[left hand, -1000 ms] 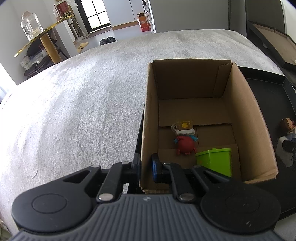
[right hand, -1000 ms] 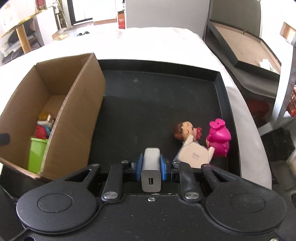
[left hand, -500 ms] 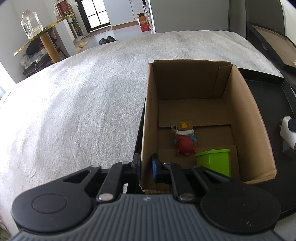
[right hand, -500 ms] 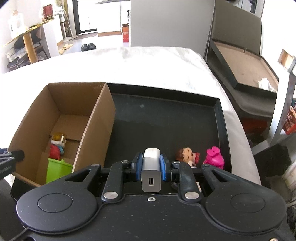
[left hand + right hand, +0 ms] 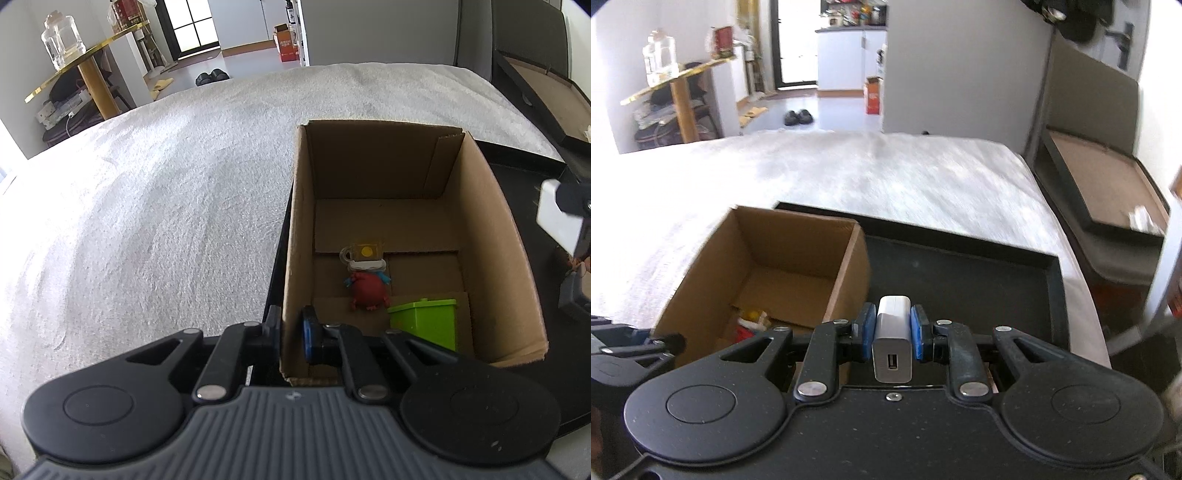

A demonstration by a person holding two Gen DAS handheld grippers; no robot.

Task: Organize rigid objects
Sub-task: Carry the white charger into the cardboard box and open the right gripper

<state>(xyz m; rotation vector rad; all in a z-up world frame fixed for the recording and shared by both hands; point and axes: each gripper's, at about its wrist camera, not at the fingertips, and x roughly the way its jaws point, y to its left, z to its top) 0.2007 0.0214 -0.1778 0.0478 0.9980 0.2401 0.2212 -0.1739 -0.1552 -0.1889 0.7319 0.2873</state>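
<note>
Now, bed (image 5: 166, 206): white cover, carrying all.
Tray (image 5: 979, 273): black, on bed.
Cardboard box (image 5: 491, 236): in tray's left part; holds green bin (image 5: 424, 321), red figure (image 5: 369, 290).
Left claw (image 5: 291, 332): clamped on box's left wall.
Right claw (image 5: 893, 332): gripping white charger (image 5: 893, 339), raised above tray, beside box.

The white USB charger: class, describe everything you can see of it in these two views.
The white USB charger is a small, smooth, plastic-looking block with rounded edges and a grey end face holding one USB port, which faces the camera. It is clamped between the blue pads of the right gripper, held in the air over the black tray, beside the cardboard box. In the left wrist view it shows at the right edge.
</note>
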